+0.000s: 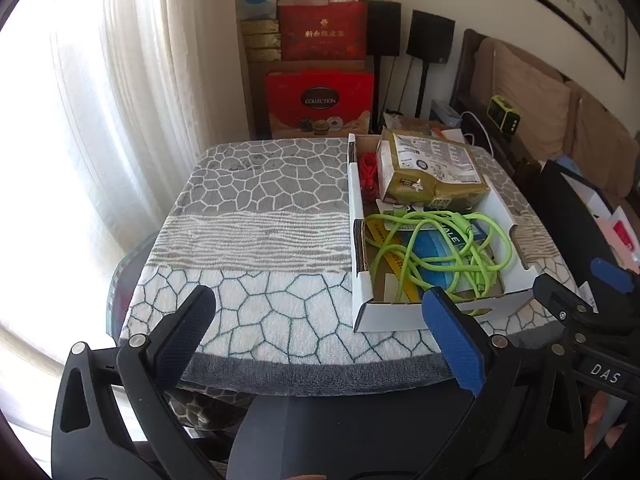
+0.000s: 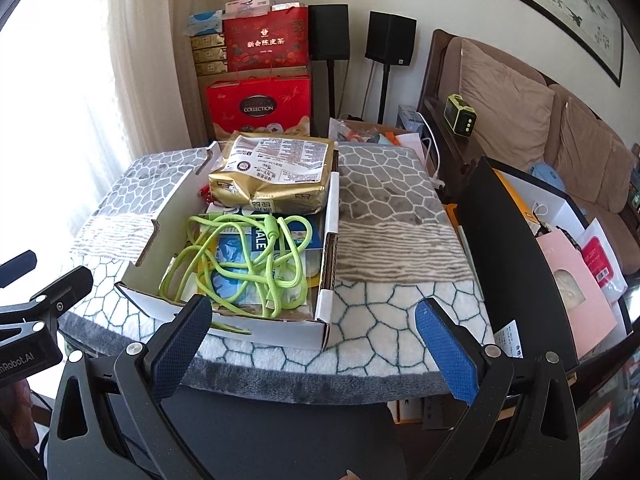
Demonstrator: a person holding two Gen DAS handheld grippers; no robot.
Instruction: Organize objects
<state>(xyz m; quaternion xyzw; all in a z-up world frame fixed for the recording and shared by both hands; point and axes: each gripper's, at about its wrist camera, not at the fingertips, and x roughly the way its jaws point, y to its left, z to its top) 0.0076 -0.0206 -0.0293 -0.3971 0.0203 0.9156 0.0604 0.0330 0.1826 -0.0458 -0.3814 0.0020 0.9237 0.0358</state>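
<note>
A white cardboard tray [image 1: 362,312] [image 2: 280,330] stands on the towel-covered table [image 1: 256,216] [image 2: 400,216]. In it lie a tangled green cable [image 1: 440,248] [image 2: 248,264], a gold foil bag [image 1: 432,172] [image 2: 272,172] at the far end, a red cable [image 1: 369,176], and blue and yellow packets [image 1: 430,246] [image 2: 234,250] under the green cable. My left gripper [image 1: 320,312] is open and empty, hovering over the table's near edge, left of the tray. My right gripper [image 2: 312,320] is open and empty, just in front of the tray's near wall. The right gripper also shows at the right edge of the left wrist view [image 1: 576,284].
Red gift boxes [image 1: 320,100] [image 2: 260,104] are stacked behind the table by the curtain. Two black speakers [image 1: 430,38] [image 2: 390,38] stand on poles. A sofa [image 2: 560,128] with a green device [image 2: 460,114] is on the right. A black box and bags [image 2: 520,264] stand to the table's right.
</note>
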